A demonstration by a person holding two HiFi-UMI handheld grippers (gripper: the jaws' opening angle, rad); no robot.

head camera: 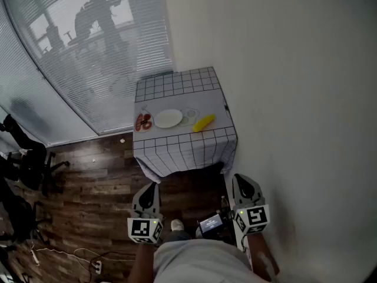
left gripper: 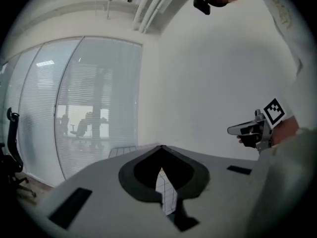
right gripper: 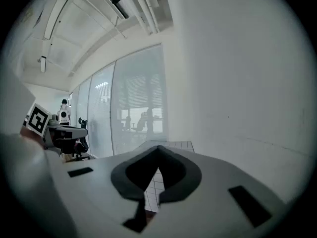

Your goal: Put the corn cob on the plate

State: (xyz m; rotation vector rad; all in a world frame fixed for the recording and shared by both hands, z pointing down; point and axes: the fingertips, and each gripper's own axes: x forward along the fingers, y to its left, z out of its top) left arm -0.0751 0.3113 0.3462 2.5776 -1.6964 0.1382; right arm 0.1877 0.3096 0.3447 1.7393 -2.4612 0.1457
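Currently nothing of the task is done. Yellow corn cob lies on the small table draped in a white, dark-gridded cloth, near the round white plate on its right side, not on it. Plate looks bare. A reddish round item sits just beside the plate's left edge; too small to identify. Table stands against the pale wall, with dark wood-plank floor between it and the person. Left tool and right tool are both held low in front of the body, well apart from the table. In the left gripper view the left tool's jaws are pressed together with nothing between them; the right gripper view shows the same for the right tool, closed and empty. Judgement: everything remains. Approach the table, open one tool, take the cob, lift it across to the plate, set it down, let go. The right tool looks nearer the cob's side.
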